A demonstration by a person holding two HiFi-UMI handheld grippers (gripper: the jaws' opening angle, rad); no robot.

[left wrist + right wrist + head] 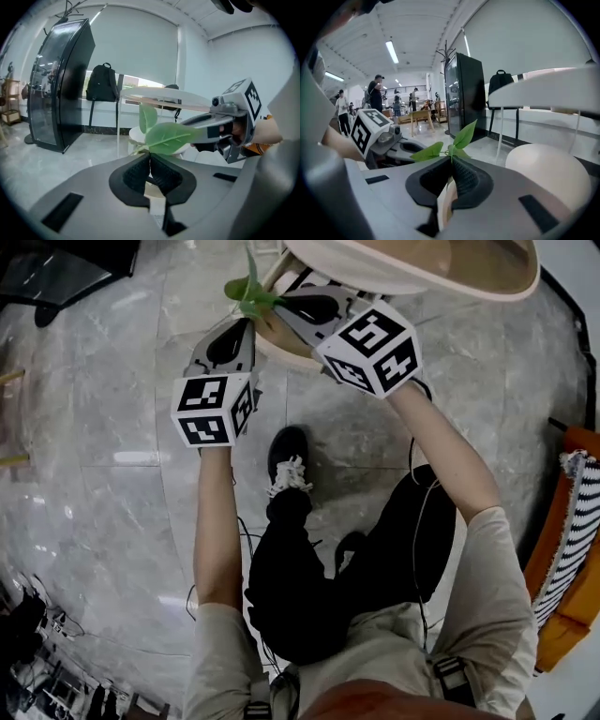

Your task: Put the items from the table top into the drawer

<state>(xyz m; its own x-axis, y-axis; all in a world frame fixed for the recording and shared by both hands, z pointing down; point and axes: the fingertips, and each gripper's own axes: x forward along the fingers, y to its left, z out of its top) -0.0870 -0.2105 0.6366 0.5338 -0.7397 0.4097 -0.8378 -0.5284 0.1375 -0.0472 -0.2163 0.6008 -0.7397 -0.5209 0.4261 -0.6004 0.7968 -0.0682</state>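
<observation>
The sprig [248,292], a few green leaves on a thin stem, is up in the air and not on the table [525,282]; from the head view it sits just off the left side of the round table's cream rim, above a pale dome [548,173] that stands lower, under the table. We see the left gripper [150,159] with its jaws pressed together at the tips, and the leaves spring straight out of that closed tip, so it has hold of the sprig at the base. The right gripper [451,161] is likewise closed right down, with the leaves rising from its tip and a pale strip caught between its pads [464,180]; whether that strip is part of the stem we cannot tell. The two gripper tips meet at the sprig from either side, left one lower in the head view, the right one coming in from the table side. Below them we see the person's bare forearms, black trousers and a black shoe [289,460] on a grey marble floor [112,427]. An orange sofa [553,634] with a striped cushion lies at the right edge. Further off stand a tall black cabinet [56,93], a black backpack [102,82] and several people [375,91] near wooden furniture.
</observation>
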